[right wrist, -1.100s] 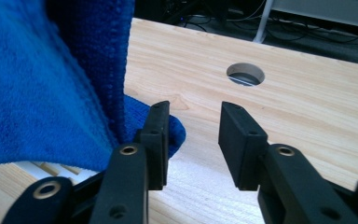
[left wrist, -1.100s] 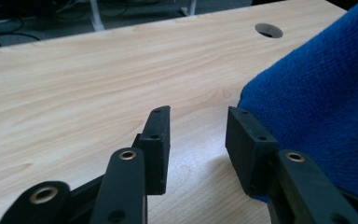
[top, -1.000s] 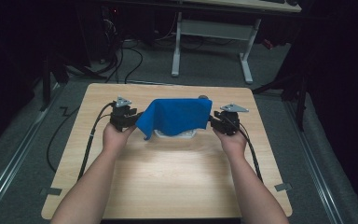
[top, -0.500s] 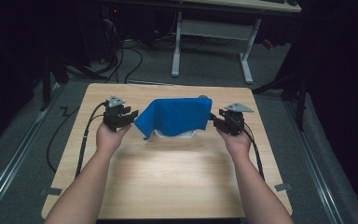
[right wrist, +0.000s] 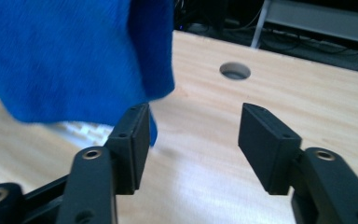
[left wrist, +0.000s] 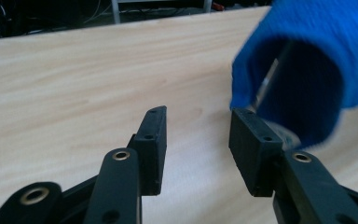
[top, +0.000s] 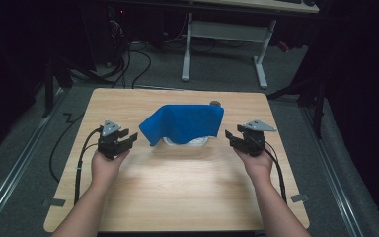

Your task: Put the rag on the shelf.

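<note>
Draping over a pale container (top: 186, 141) near the middle of the wooden bench (top: 177, 197), a blue cloth (top: 183, 123) sits free of both tools as a person holds a claw on either side of it. The left claw (top: 126, 140) is released: its jaws have just been opening and, in the left gripper view, stand apart over bare wood with nothing between them, the cloth's rolled edge (left wrist: 303, 70) just beyond the far jaw. The right claw (top: 233, 139) is likewise released, its jaws having just spread wide; the right gripper view shows the cloth's hanging corner (right wrist: 74, 60) just behind one jaw, not pinched. From above, the cloth covers most of the container, whose white rim peeks out below the front hem, and a small dark object (top: 215, 103) shows at the cloth's back right corner; what it is cannot be told. A round cable hole (right wrist: 235, 71) in the bench lies beyond the right claw. Judging by how things lie, the covering appears essentially done: the cloth is laid and let go, and both hands (top: 106, 165) are near but clear of it. What may remain is small, perhaps a tug to bring the front hem down over the exposed rim.
</note>
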